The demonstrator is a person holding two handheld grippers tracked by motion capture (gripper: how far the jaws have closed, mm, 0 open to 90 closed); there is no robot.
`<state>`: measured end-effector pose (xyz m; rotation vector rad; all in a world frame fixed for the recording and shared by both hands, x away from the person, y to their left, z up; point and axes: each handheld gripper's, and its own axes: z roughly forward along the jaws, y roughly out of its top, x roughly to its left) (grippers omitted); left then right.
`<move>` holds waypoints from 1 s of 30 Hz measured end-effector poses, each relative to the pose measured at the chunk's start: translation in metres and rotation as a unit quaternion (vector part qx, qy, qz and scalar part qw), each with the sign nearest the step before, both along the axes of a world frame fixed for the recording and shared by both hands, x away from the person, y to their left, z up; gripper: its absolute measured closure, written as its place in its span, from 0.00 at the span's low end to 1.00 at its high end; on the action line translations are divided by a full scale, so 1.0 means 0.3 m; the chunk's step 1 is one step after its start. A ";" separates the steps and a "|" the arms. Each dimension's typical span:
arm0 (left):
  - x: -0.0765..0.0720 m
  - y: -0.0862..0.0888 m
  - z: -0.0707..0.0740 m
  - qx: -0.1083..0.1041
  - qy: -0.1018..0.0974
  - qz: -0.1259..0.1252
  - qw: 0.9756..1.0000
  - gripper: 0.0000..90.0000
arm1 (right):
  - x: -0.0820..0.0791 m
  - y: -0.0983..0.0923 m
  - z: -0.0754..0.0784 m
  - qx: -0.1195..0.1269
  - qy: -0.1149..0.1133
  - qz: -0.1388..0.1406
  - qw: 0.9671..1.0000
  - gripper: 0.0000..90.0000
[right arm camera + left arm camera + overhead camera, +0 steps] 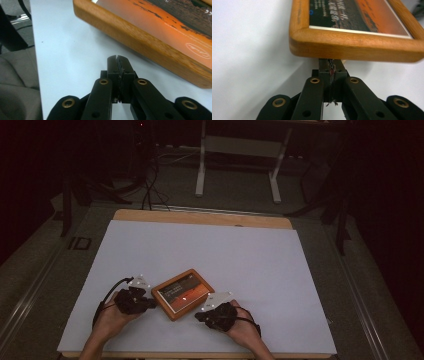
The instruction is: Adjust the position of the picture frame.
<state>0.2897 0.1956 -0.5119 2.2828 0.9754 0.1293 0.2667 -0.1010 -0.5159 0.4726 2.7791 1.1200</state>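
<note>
Wooden frame: a picture frame (183,293) with an orange-brown rim lies flat on the white sheet (200,255), near my edge of the table and turned at an angle, between my two grippers.
Picture inside: dark at one end, orange at the other, with pale lettering I cannot read; the high view is too dim and small for it.
Left gripper: my left gripper (148,302) sits at the frame's left corner, jaws clenched together with nothing between them.
Left tips: in the left gripper view the closed tips (331,65) run in under the frame's near rail (352,46), so their ends are hidden and I cannot tell whether they touch the wood or the sheet below it.
Right gripper: my right gripper (201,316) lies just beside the frame's near right edge, jaws pressed shut on nothing.
Right tips: in the right gripper view the closed tips (117,65) stand over the sheet, close to the frame's side rail (140,37) but apart from it.
Cut off: both gripper views crop the frame, so only one rail and part of the picture show in each.
Hands: my left hand (111,319) and right hand (246,330) enter from the bottom edge, forearms cut by it.
Surroundings: the room behind the table is dark; a pale stand (239,150) and some cables (150,190) are all I can make out.
</note>
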 end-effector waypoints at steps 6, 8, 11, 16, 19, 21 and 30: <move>0.110 0.004 0.005 0.002 0.005 0.036 0.999 1.00 | 0.020 -0.024 0.008 -0.004 -0.010 -0.020 1.000 0.98; 0.148 0.001 0.005 0.002 0.005 0.042 0.999 1.00 | 0.032 -0.038 0.013 -0.005 -0.013 -0.032 0.999 0.98; 0.187 -0.010 0.003 0.003 -0.001 0.051 0.999 1.00 | 0.052 -0.058 0.022 0.001 -0.016 -0.047 0.999 0.98; 0.243 -0.024 -0.014 -0.016 -0.010 0.070 0.997 1.00 | 0.082 -0.094 0.036 0.008 -0.021 -0.069 0.997 0.98; 0.255 -0.021 -0.031 -0.030 -0.005 0.070 0.997 1.00 | 0.100 -0.115 0.042 0.010 -0.025 -0.081 0.996 0.98; 0.249 -0.016 -0.030 -0.037 -0.006 0.074 0.997 1.00 | 0.110 -0.126 0.039 0.007 -0.031 -0.088 0.996 0.98; 0.150 0.025 -0.008 -0.069 -0.045 0.106 0.991 0.99 | 0.177 -0.158 0.028 0.026 -0.021 -0.114 0.993 0.99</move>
